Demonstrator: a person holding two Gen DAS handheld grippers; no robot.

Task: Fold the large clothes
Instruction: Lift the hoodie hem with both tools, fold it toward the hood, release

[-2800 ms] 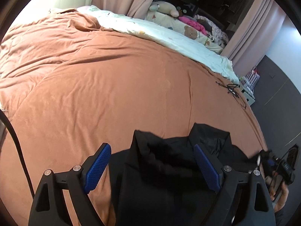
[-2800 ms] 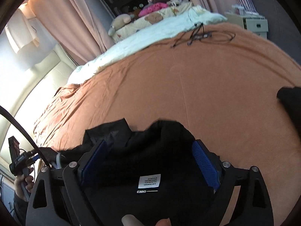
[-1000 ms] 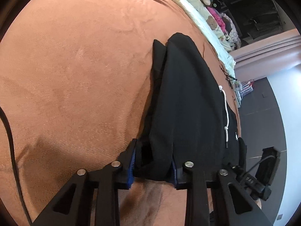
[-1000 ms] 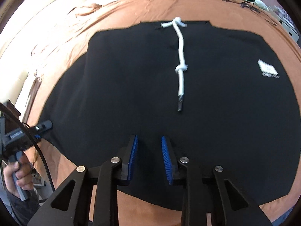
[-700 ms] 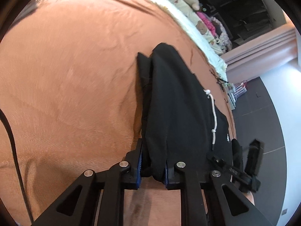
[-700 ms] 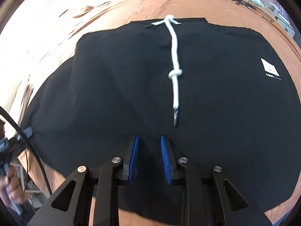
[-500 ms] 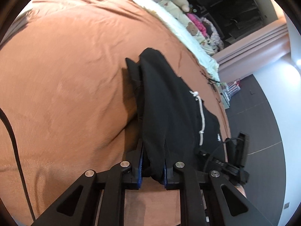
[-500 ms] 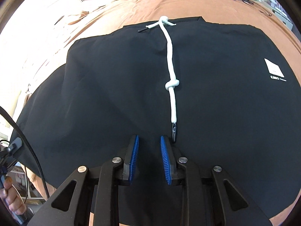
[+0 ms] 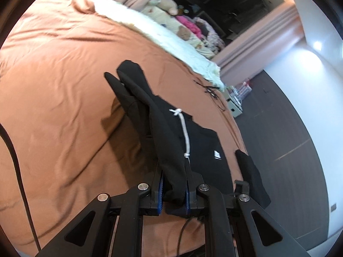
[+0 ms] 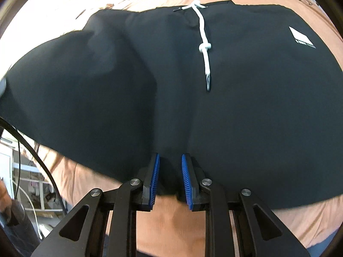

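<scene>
A black garment [image 9: 171, 137] with a white drawstring [image 9: 185, 132] and a small white label [image 9: 217, 154] lies over the brown bedspread [image 9: 64, 85]. My left gripper [image 9: 174, 189] is shut on the garment's near edge and holds that side lifted off the bed. In the right wrist view the garment [image 10: 235, 96] fills the frame, with its drawstring [image 10: 203, 42] and label [image 10: 301, 35] on top. My right gripper [image 10: 169, 180] is shut on the garment's near edge.
A white quilt [image 9: 163, 36], soft toys and piled clothes [image 9: 193, 25] lie at the far side of the bed. Black cables [image 9: 211, 92] rest near the bed's far right edge. A separate dark cloth [image 9: 250, 171] hangs at the right edge, above dark floor [image 9: 289, 150].
Both grippers closed on the garment's edge. The left gripper has since lifted its side higher, so the garment tilts up off the bed. The right gripper keeps its hold.
</scene>
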